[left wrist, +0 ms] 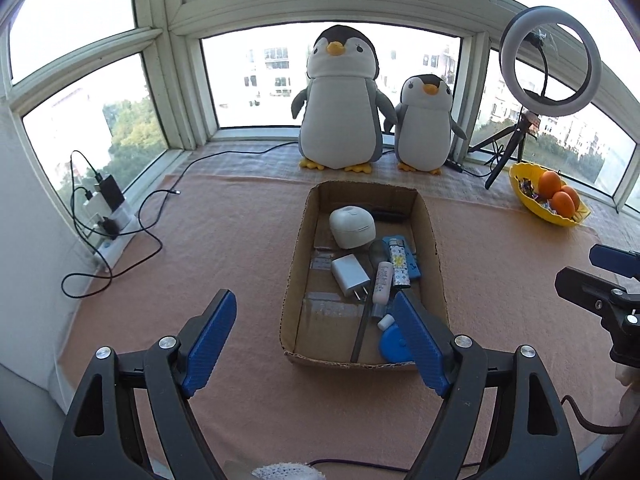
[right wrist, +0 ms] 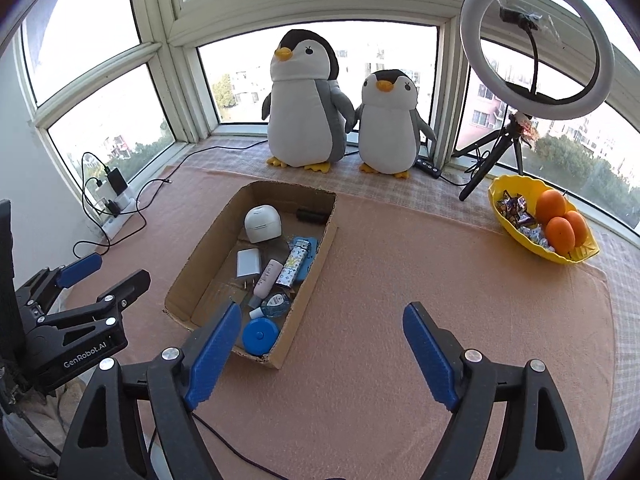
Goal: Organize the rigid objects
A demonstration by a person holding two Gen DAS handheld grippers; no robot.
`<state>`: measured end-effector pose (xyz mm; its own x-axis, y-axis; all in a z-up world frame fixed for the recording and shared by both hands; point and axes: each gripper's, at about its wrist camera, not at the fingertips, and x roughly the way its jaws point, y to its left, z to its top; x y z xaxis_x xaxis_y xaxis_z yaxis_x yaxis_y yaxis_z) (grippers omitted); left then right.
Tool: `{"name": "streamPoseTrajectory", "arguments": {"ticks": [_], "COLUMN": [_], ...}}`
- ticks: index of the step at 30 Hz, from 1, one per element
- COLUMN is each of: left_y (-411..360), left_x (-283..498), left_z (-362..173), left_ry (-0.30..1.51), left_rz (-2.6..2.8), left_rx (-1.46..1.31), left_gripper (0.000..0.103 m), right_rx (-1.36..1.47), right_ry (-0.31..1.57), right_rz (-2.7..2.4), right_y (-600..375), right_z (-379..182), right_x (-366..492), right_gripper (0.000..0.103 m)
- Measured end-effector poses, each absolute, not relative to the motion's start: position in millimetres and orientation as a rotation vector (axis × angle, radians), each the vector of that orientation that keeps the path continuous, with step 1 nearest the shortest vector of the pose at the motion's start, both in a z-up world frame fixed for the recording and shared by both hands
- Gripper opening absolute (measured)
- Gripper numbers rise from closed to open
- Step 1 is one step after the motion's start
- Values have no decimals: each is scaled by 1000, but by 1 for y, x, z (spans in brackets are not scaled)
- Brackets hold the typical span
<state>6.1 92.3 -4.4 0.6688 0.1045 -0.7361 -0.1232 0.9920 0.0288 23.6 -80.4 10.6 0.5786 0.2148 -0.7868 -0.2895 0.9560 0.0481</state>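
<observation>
A shallow cardboard box [left wrist: 294,256] [right wrist: 200,256] lies on the pink cloth. It holds a white rounded case [left wrist: 352,226] [right wrist: 262,224], a white charger plug [left wrist: 350,276] [right wrist: 249,262], a pale pink tube [left wrist: 383,282] [right wrist: 268,278], a patterned lighter [left wrist: 399,264] [right wrist: 294,264], a round blue item [left wrist: 394,342] [right wrist: 260,336] and a black item [right wrist: 311,215] at the far end. My left gripper [left wrist: 313,295] [right wrist: 118,268] hovers open over the box's near left corner. Off the box's near right corner, my right gripper [right wrist: 323,308] [left wrist: 600,276] hangs open over bare cloth. Neither holds anything.
Two plush penguins [left wrist: 340,104] [left wrist: 426,124] stand on the window ledge behind the box. A yellow bowl [right wrist: 532,248] with oranges and sweets sits at the right, beside a ring light on a tripod [right wrist: 536,40]. A power strip with chargers and cables [left wrist: 108,216] lies at the left.
</observation>
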Motion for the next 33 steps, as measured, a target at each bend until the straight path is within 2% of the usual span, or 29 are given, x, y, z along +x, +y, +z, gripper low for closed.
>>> {"name": "streamPoseTrajectory", "arguments": {"ticks": [33], "left_y": [82], "left_x": [-3], "left_z": [0], "left_ry": [818], "left_rz": [134], "left_rx": [-37], "left_gripper": [82], "right_rx": [-108], "right_ry": [882], "right_rz": [284], "right_y": [-78], "right_z": [12], "right_x": [13], "right_gripper": [80]}}
